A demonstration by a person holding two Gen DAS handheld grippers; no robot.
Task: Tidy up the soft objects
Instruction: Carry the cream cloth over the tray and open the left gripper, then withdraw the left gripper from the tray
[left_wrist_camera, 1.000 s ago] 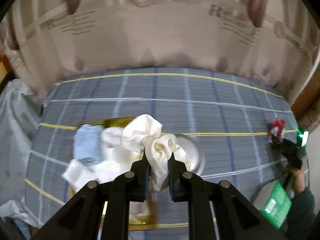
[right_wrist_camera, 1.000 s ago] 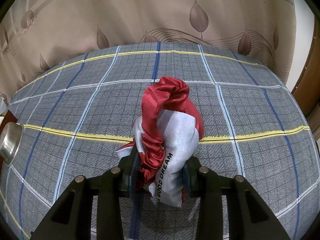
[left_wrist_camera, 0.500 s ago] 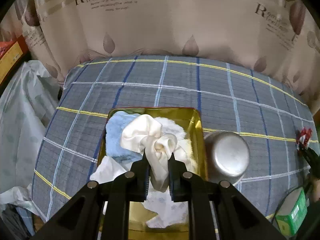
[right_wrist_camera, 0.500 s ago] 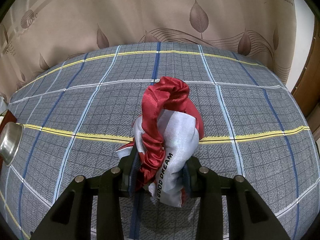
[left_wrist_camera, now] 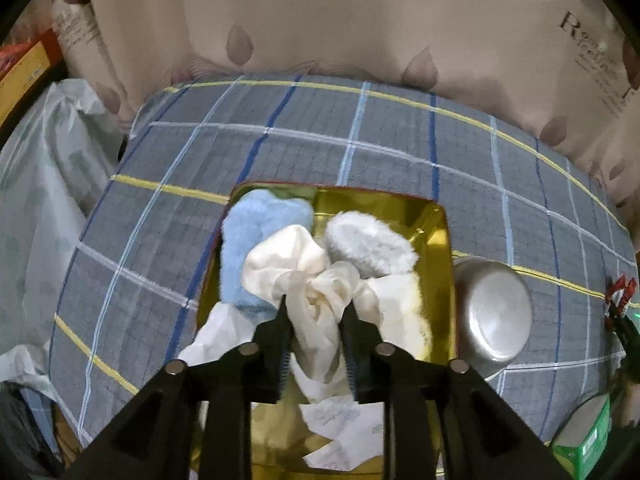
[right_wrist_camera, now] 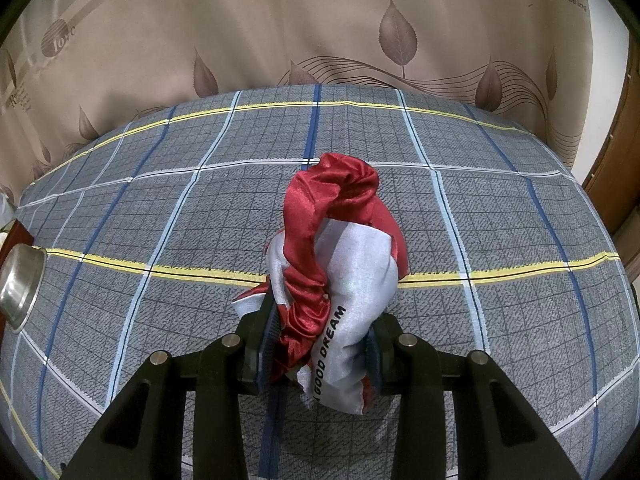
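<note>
On the grey plaid-quilted bed (left_wrist_camera: 360,152), a shiny gold rectangular tin tray (left_wrist_camera: 436,236) holds fluffy cloths, its near edge hidden, where the opening left tongs (left_wrist_camera: 314,314) straddle a cream satin scrunchie (left_wrist_camera: 308,280), while the right tongs (right_wrist_camera: 320,332) clamp a crumpled red-and-silver satin cloth (right_wrist_camera: 340,256).

Surface: a bed (right_wrist_camera: 480,208) under a grey plaid cover crossed by blue, white and yellow lines.
Gold tray (left_wrist_camera: 438,236): sits on the cover, holding soft cloths.
Steel bowl (left_wrist_camera: 498,312): upturned, just beside the tray's right edge.
Green box (left_wrist_camera: 584,444): near the lower right corner.
</note>
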